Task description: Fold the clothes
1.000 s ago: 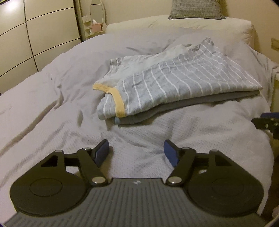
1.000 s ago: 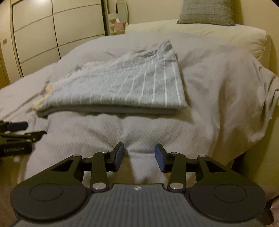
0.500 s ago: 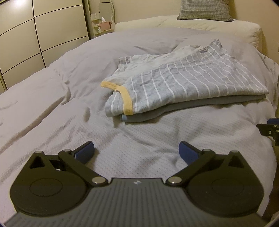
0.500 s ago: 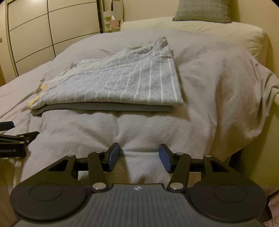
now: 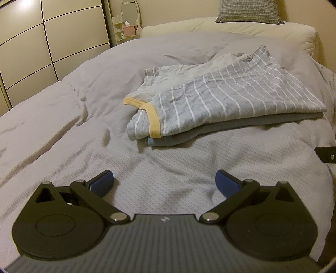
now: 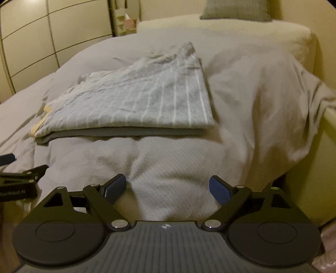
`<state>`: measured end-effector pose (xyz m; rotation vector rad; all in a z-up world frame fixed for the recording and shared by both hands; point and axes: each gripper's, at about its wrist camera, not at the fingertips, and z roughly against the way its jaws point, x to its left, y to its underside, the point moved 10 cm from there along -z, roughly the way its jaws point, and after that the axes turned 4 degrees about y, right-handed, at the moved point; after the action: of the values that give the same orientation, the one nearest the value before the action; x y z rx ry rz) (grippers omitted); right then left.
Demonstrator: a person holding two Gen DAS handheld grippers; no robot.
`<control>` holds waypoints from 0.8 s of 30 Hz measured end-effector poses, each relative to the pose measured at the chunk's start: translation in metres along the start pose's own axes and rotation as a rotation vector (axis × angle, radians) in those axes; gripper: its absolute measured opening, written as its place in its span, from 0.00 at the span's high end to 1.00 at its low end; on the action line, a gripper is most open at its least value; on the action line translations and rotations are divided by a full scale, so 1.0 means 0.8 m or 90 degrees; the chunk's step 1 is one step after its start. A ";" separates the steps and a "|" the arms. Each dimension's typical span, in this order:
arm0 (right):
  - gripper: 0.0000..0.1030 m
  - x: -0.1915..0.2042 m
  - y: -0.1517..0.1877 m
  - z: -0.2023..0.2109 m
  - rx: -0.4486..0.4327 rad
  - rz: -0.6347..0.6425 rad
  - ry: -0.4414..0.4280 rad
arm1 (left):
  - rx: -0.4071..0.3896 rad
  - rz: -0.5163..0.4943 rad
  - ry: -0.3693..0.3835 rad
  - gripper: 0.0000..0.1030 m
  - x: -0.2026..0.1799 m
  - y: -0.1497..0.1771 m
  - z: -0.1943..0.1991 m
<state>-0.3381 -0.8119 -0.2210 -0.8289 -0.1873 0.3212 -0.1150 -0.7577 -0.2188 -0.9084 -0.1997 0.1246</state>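
Two garments make up the only laundry in sight, and they sit on a wide bed whose pale grey duvet (image 5: 69, 126) fills most of the room from the near edge up to the cream pillows (image 5: 241, 27) and a small checked cushion (image 5: 250, 10) at the far end. Off to the far left stands a wardrobe (image 5: 52, 37) with curved cream panels, and beside it a little shelf of toiletries too small to make out. On the right half of the duvet lies the folded grey shirt with white stripes (image 5: 231, 94), its yellow-trimmed neckline (image 5: 154, 121) turned toward the left, stacked squarely on a plain darker grey garment (image 5: 231, 124) that shows only as a band along the near edge. That neat stacking looks to me like finished work: both pieces seem folded and parked together out of the way. The left gripper (image 5: 164, 182) hovers low over bare duvet nearer than the pile, its blue pads spread wide with nothing between them, and the right gripper (image 6: 167, 187) hangs over the near right edge of the bed, likewise parted and empty. Neither touches the clothes. I'd guess the wide jaws mean a release or a readiness for whatever comes next, though no further garment is visible.
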 end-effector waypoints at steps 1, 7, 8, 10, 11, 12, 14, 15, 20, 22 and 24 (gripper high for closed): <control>0.14 0.002 0.000 0.001 -0.004 0.008 0.003 | 0.001 0.000 0.000 0.01 0.000 0.000 0.000; 0.14 0.006 0.000 0.001 0.000 0.013 0.005 | 0.016 0.017 0.009 0.01 0.003 0.001 0.002; 0.14 0.006 0.000 0.000 0.004 0.011 0.005 | 0.019 0.018 0.009 0.01 0.003 0.001 0.002; 0.14 0.008 -0.001 0.000 0.007 0.011 0.006 | 0.019 0.018 0.005 0.01 0.002 0.000 0.007; 0.14 0.009 -0.001 0.000 0.008 0.012 0.008 | 0.018 0.019 0.004 0.01 0.002 0.000 0.010; 0.14 0.009 -0.001 0.002 0.008 0.013 0.009 | 0.014 0.022 0.004 0.01 0.001 -0.001 0.014; 0.14 0.010 -0.001 0.006 0.009 0.015 0.013 | 0.007 0.028 0.009 0.01 -0.001 -0.003 0.022; 0.14 0.010 -0.001 0.007 0.011 0.015 0.017 | 0.006 0.032 0.011 0.01 -0.003 -0.003 0.026; 0.14 0.011 0.000 0.020 0.015 0.005 0.030 | 0.012 0.055 0.025 0.01 -0.006 -0.001 0.044; 0.14 0.011 0.002 0.027 0.015 0.001 0.032 | 0.014 0.059 0.030 0.01 -0.008 0.001 0.051; 0.14 0.012 0.005 0.036 0.017 -0.002 0.034 | 0.016 0.060 0.028 0.01 -0.009 0.003 0.059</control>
<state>-0.3383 -0.7862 -0.2044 -0.8104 -0.1351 0.2973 -0.1324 -0.7213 -0.1936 -0.8943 -0.1141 0.1933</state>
